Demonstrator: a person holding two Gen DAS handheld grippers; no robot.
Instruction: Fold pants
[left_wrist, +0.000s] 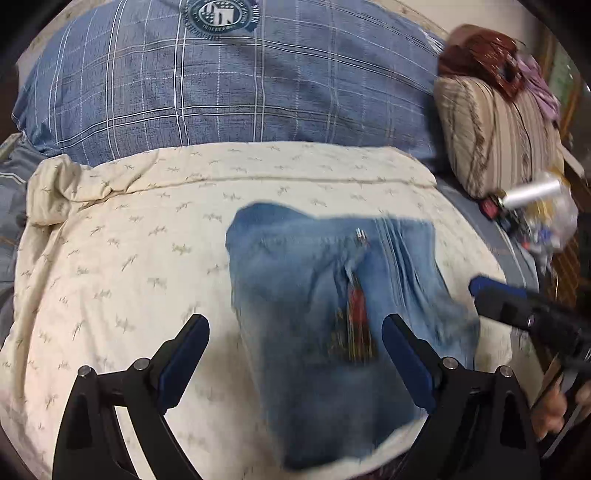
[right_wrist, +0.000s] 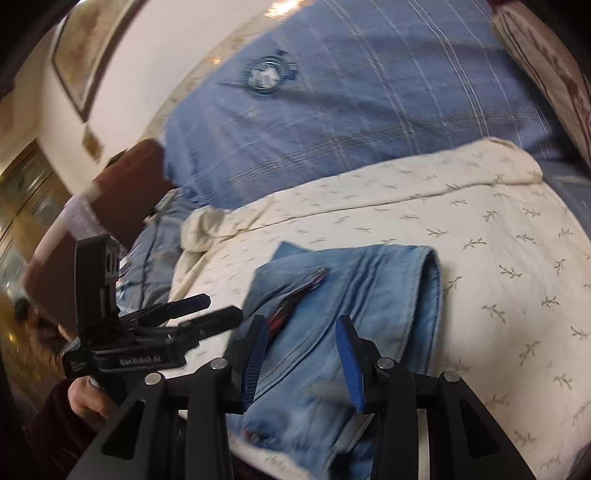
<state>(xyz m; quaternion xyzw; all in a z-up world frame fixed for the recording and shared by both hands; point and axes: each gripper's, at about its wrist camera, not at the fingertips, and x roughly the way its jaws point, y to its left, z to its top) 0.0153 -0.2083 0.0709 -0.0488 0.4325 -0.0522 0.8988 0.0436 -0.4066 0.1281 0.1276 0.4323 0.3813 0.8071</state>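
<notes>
The blue jeans lie folded into a compact stack on the cream quilt, with a zip pull and a red patterned lining showing at the fly. My left gripper hovers over their near part, jaws wide open and nothing between the pads. In the right wrist view the jeans show a thick folded edge on the right. My right gripper stands partly open just above them, gripping no cloth. It enters the left wrist view at the right edge. The left gripper shows beside the jeans' left side.
A large blue plaid pillow lies behind the quilt. A striped cushion and small clutter with a white cylinder sit at the right. A person's hand holds the left gripper. A brown headboard stands at the left.
</notes>
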